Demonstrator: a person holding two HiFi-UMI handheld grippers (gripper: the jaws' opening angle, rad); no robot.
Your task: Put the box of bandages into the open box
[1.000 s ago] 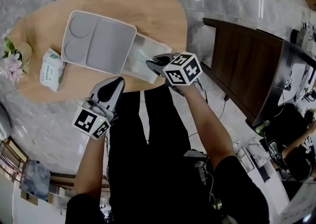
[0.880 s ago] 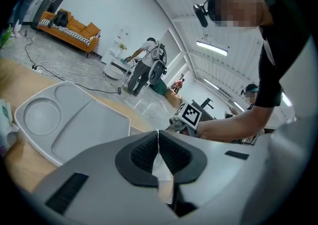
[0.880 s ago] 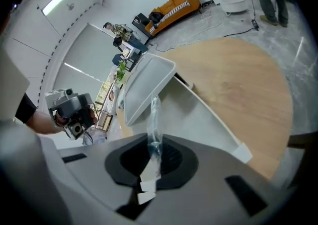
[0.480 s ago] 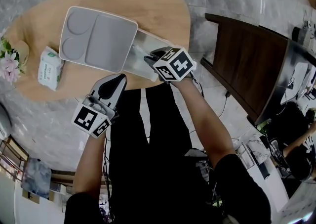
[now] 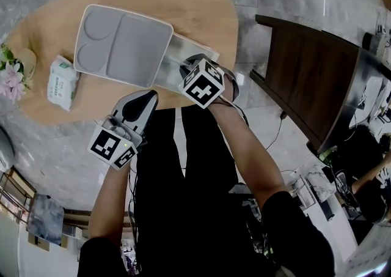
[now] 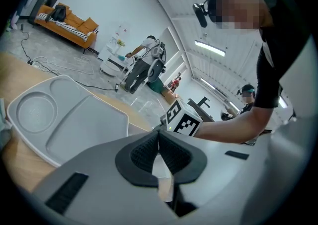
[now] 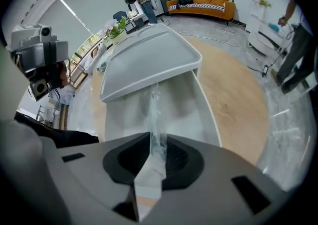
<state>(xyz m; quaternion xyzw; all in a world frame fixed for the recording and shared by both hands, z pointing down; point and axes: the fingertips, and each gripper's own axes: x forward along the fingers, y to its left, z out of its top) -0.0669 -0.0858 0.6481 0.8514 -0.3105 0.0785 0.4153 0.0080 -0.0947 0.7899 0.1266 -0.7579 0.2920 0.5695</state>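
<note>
Bandages [image 5: 61, 83] untouched at worktop's [image 5: 201, 0] left edge. Right gripper [image 7: 151, 145] jaws just opening, box [image 7: 208, 114] wall between them. Left gripper [image 6: 159, 142] clenched, empty.

Lid [image 5: 122, 46] and right gripper [image 7: 153, 155] hide most of the open box [image 5: 184, 49].
</note>
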